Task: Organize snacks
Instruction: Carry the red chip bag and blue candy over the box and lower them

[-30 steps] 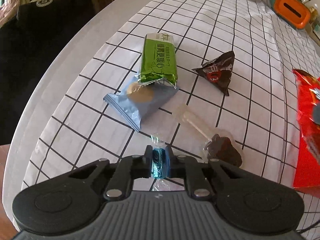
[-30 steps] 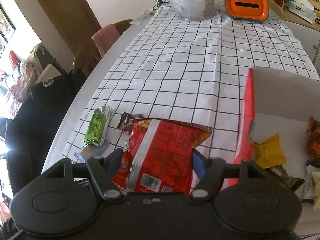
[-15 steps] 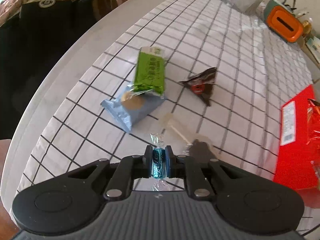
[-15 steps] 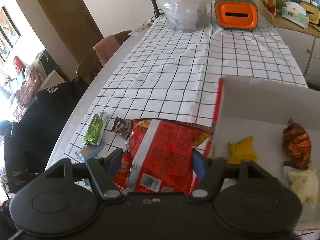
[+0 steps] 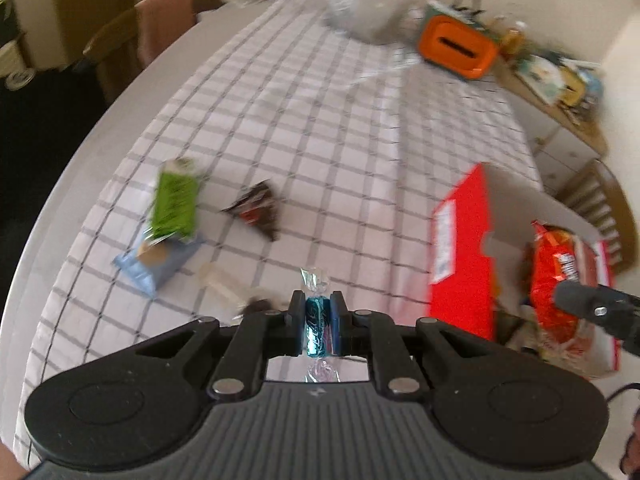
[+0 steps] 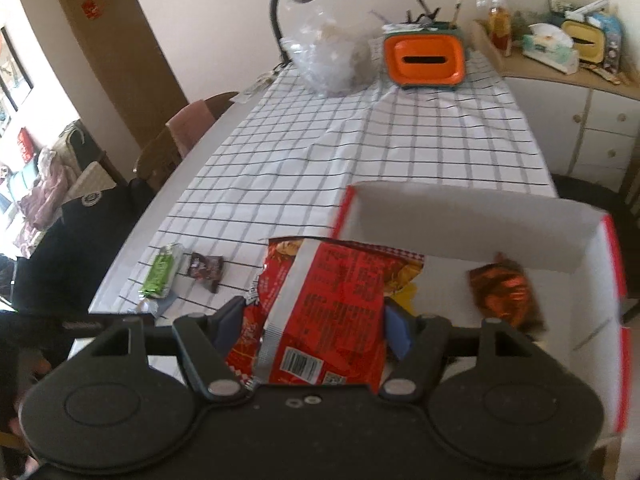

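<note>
Count, w/ the red box [image 6: 472,224] as landmark: 5 loose snacks on the grid cloth [image 5: 320,128] left of the box – 1 green bar [image 5: 175,200], 1 blue packet [image 5: 160,258] under its near end, 1 dark triangular packet [image 5: 256,210], 1 clear wrapper [image 5: 218,282] and 1 dark piece [image 5: 256,305], blurred.

2 more are held. Left gripper [image 5: 317,322] pinches 1 blue twist candy [image 5: 316,320], just left of the box's near corner. Right gripper [image 6: 316,326] is clamped on 1 red chip bag [image 6: 332,312].

Vs 1 s ago: chip bag was over the cloth left of the box, now overlaps the box's left wall. Left view swung toward the box.

In box: 1 orange-brown foil snack [image 6: 506,292], a bit of yellow wrapper [image 6: 408,292] behind the bag.
</note>
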